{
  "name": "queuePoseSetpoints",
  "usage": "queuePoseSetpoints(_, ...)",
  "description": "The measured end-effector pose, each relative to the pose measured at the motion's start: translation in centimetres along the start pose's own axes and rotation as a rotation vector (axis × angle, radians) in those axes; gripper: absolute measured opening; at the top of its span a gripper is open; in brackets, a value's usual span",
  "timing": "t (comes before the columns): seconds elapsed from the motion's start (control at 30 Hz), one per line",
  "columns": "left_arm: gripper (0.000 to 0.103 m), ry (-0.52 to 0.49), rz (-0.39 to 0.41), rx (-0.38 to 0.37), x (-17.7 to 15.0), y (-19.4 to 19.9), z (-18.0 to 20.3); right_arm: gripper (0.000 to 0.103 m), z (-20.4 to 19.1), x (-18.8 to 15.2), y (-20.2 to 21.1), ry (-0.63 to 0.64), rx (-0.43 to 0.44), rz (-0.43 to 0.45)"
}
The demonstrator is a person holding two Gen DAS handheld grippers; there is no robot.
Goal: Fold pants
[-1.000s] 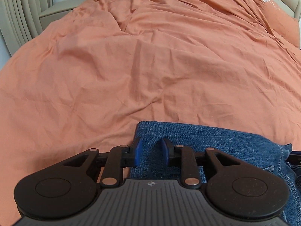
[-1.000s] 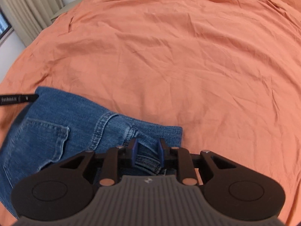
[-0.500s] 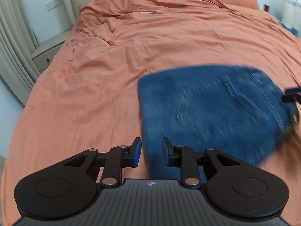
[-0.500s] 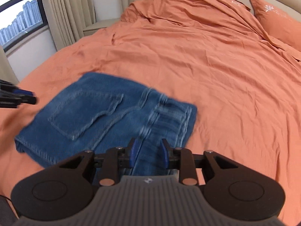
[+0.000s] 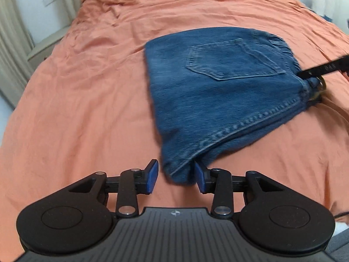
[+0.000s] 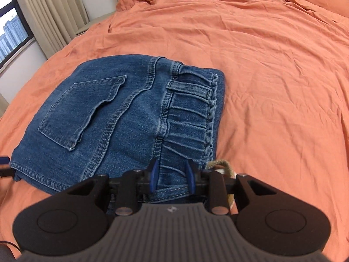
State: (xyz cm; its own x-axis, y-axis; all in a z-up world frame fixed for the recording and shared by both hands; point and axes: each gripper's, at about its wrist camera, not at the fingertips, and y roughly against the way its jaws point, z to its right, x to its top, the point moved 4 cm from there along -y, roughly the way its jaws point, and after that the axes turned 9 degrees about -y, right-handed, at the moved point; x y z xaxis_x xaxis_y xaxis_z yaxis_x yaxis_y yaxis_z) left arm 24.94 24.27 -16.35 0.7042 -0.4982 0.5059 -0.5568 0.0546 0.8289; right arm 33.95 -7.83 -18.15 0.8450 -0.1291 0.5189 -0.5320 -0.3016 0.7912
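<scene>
You've swung the folded jeans (image 5: pixel 220 100) out onto the orange bed (image 5: pixel 87 87), your left tool (image 5: pixel 176 176) just spreading off the hem corner while your right tool (image 6: pixel 172 178) clamps the waistband; this looks thick, floppy denim, so grip seams.

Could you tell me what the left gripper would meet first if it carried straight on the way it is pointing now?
Most likely the folded jeans: their near corner already lies between the open fingers of the left gripper, whose jaws have just been opening. Depth is hard to judge; aimed slightly lower, it would press into the orange bedspread beneath.
</scene>
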Motion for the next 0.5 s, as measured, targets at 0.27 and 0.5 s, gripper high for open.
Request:
queuePoseSetpoints(0.27, 0.011, -0.145, 0.107, 0.089, 1.0, 3.8, 1.4, 0.024, 0.0, -0.2, 0.1, -0.008, -0.009, -0.007)
queuePoseSetpoints(0.5, 0.002, -0.178, -0.081, 0.058, -2.6, -2.4, 1.6, 0.024, 0.0, -0.5, -0.3, 0.010, -0.012, 0.005)
